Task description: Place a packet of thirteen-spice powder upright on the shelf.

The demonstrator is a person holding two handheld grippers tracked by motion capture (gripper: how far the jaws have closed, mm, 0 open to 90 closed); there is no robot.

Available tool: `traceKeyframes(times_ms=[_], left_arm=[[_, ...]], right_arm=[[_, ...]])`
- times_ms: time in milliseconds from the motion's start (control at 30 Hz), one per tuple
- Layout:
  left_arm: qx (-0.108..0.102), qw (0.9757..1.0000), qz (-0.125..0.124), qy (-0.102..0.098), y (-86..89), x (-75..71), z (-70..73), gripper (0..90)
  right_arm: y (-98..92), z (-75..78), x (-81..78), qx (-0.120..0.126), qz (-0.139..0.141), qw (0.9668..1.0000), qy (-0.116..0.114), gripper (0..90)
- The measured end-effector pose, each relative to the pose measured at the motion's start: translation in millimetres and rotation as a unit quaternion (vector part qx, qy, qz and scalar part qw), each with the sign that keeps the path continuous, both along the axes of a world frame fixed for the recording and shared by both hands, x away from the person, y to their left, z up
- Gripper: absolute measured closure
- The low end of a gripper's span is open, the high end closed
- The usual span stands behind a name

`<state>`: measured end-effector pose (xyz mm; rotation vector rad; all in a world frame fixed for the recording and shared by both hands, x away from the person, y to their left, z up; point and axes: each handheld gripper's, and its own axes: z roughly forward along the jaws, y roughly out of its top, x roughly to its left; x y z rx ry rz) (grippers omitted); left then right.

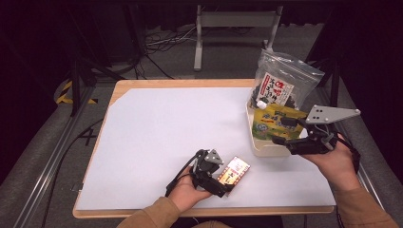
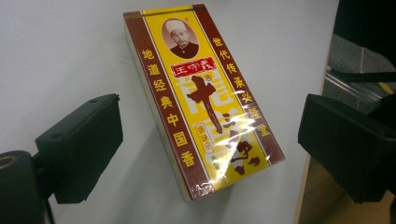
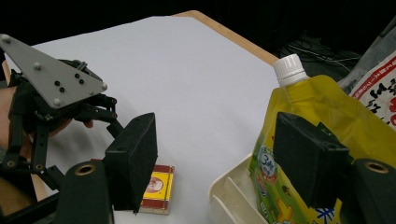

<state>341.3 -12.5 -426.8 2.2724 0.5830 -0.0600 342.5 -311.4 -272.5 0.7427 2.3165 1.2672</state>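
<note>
The flat red-and-yellow cardboard box [image 2: 201, 100] wears glossy clear film that throws white glare. The table [image 1: 190, 84] has a pale wooden rim under a smooth matt white sheet [image 1: 180, 133]. The left tool [image 2: 210, 149] has matt black plastic pads. The yellow pouch [image 3: 317, 126] is shiny plastic with a ribbed white cap; the cream tray [image 3: 229, 191] looks smooth plastic.
</note>
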Motion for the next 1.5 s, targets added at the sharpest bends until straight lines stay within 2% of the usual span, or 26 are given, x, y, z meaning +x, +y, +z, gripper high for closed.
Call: traceKeyframes(times_ms=[233, 300, 467, 700, 1067, 1167, 1267, 1500], left_arm=[[0.02, 0.9997, 0.01, -0.002, -8.6, -1.0, -5.1, 8.2], [0.024, 0.9996, 0.016, 0.004, -10.3, -1.7, -6.1, 8.2], [0.031, 0.9994, 0.016, 0.005, -13.8, -1.7, -8.4, 8.4], [0.056, 0.9983, 0.013, -0.002, -19.9, -4.5, -13.6, 11.3], [0.071, 0.9973, 0.009, -0.016, -23.7, -9.4, -12.6, 18.0], [0.069, 0.9974, 0.01, -0.014, -21.6, -8.6, -11.9, 20.6], [0.066, 0.9977, 0.013, -0.007, -18.3, -6.6, -10.8, 27.6], [0.067, 0.9976, 0.012, -0.012, -16.4, -7.4, -10.2, 29.8]], right_arm=[[-0.2, -2.0, -0.1, 0.001, 0.0, 1.0, 0.003, 30.3], [-0.4, -3.0, 0.1, 0.002, 0.0, 1.0, 0.005, 30.2], [-1.0, -5.0, 0.6, 0.004, -0.001, 1.0, 0.008, 29.9], [0.0, -8.8, 1.3, 0.003, 0.001, 0.9999, 0.012, 29.6], [2.4, -11.9, 1.1, -0.001, 0.003, 0.9999, 0.016, 29.4], [3.5, -13.1, 1.1, -0.002, 0.004, 0.9998, 0.017, 29.4], [3.3, -14.0, 0.9, -0.002, 0.005, 0.9998, 0.017, 29.4], [1.8, -16.1, 1.3, -0.002, 0.003, 0.9998, 0.021, 29.6]])
